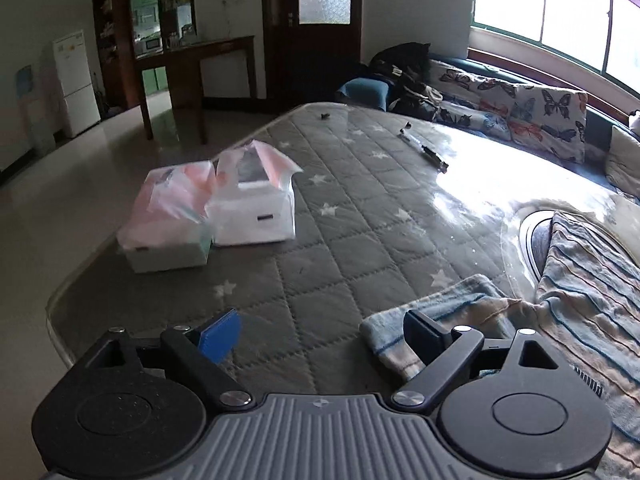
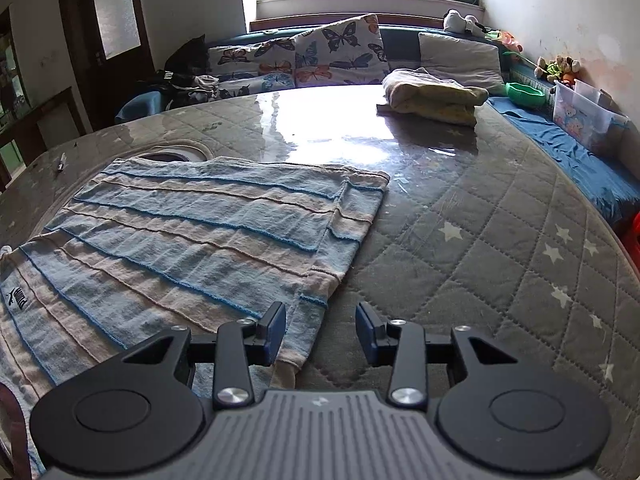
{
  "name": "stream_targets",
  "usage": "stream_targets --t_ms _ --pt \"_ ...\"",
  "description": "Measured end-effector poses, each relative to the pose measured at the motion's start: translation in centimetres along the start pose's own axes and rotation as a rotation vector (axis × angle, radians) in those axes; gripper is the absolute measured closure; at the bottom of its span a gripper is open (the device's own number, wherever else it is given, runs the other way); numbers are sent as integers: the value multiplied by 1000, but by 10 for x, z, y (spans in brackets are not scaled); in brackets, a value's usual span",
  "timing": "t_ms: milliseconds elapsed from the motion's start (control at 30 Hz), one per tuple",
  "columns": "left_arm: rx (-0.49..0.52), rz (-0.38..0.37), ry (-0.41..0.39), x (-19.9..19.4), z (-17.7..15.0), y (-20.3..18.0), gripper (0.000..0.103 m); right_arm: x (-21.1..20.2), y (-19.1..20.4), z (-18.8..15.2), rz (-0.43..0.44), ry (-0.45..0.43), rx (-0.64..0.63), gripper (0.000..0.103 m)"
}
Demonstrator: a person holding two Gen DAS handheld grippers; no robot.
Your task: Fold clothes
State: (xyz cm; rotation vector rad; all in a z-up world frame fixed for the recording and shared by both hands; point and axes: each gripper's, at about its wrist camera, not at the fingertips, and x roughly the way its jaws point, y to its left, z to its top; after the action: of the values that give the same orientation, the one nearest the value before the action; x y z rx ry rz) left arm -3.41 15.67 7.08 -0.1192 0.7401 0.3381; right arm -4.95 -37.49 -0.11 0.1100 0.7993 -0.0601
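Observation:
A blue-and-beige striped garment (image 2: 192, 240) lies spread flat on the grey quilted table, one edge folded over at its right. It also shows in the left wrist view (image 1: 580, 288) at the right, with a folded corner by my right finger. My left gripper (image 1: 320, 332) is open wide and empty, low over the table at the garment's left edge. My right gripper (image 2: 322, 328) is open and empty, its left finger over the garment's near right corner, its right finger over bare table.
Two white boxes with pink plastic bags (image 1: 212, 212) stand at the table's left edge. A pen (image 1: 424, 150) lies far back. A folded yellowish cloth (image 2: 432, 96) sits at the far right. Butterfly cushions (image 2: 304, 56) line the bench under the window.

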Motion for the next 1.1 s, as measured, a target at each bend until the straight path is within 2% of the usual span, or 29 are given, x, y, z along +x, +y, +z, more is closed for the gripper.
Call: stream_targets --t_ms 67,167,300,400,600,633,667,733,800,867,1000,1100 --pt "26 -32 -10 -1 2 -8 14 1 0 0 2 0 3 64" --pt "77 -89 -23 3 5 -27 23 4 2 1 7 -4 7 64" --pt "151 -170 -36 17 13 -56 50 7 3 4 8 -5 8 64" --pt "216 -223 -20 36 20 -77 50 10 4 5 11 -2 8 64" --pt "321 -238 41 75 21 -106 50 17 4 7 10 6 11 64" --pt "327 -239 50 80 20 -107 53 18 4 7 8 7 12 64" --pt "335 -247 56 83 18 -107 58 19 4 8 7 8 13 64" --pt "354 -270 48 84 16 -108 80 21 3 9 3 9 15 64" --pt "371 -290 35 84 13 -110 92 23 3 10 -1 8 14 64" --pt "377 -278 14 84 12 -110 99 25 3 11 -5 8 12 64" --pt "354 -283 7 85 12 -107 100 28 8 13 -22 6 -12 63" --pt "335 -316 0 80 15 -104 94 32 11 14 -31 1 -24 63"
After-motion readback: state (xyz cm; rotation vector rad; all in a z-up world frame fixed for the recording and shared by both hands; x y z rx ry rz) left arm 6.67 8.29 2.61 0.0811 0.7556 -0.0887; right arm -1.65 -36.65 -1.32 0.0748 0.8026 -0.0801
